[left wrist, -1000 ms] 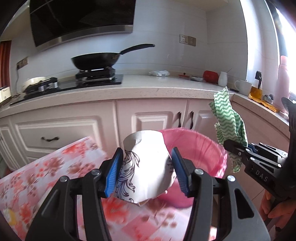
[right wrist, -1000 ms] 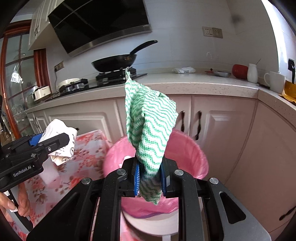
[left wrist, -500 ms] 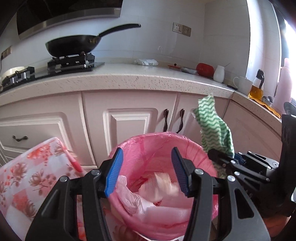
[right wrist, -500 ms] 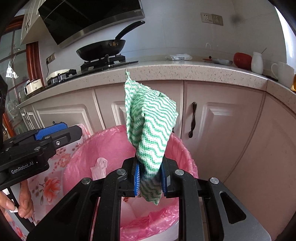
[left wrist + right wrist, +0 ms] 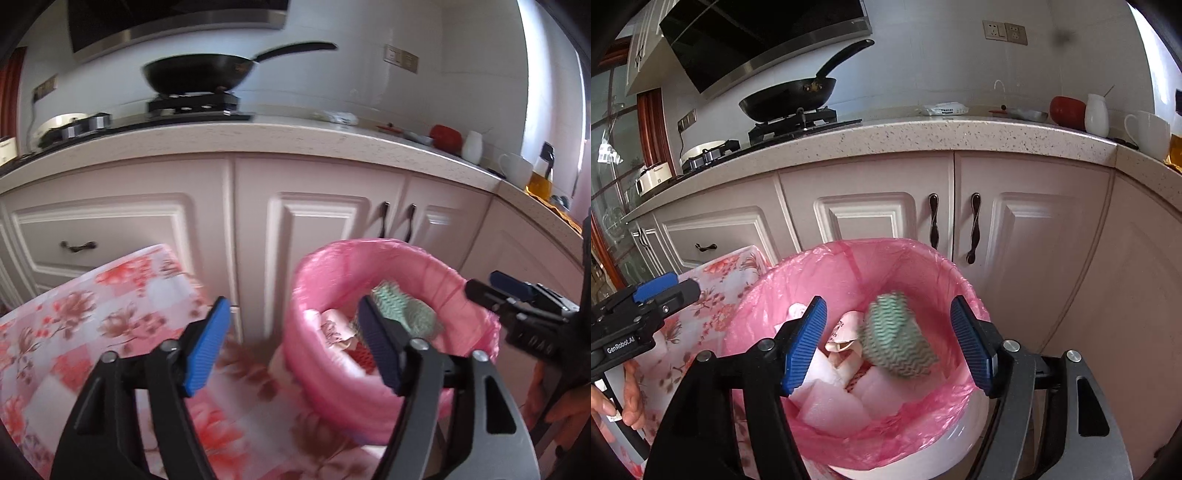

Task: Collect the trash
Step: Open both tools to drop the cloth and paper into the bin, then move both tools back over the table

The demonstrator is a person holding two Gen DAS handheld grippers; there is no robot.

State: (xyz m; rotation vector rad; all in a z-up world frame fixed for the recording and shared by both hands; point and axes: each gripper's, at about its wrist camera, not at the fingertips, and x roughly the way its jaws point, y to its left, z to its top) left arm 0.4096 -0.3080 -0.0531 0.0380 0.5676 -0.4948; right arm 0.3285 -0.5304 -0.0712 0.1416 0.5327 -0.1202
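Observation:
A white bin lined with a pink bag stands by the kitchen cabinets. The green-and-white cloth is blurred inside the bin's mouth, free of any pads, above white paper and foam scraps. My right gripper hovers over the bin, its jaws opening and wide apart around empty air. My left gripper sits just left of the bin, its jaws opening too, with nothing between them. Each gripper shows at the edge of the other's view: the left gripper, the right gripper.
A table with a floral pink cloth lies left of the bin. Behind it run pale cabinets under a speckled counter with a black pan on a stove, mugs and jars at the right. A hand holds the left gripper's handle.
My right gripper opened and the green cloth dropped from it into the bin. The left gripper let its crumpled paper go into the bin, then widened and swung left toward the table.

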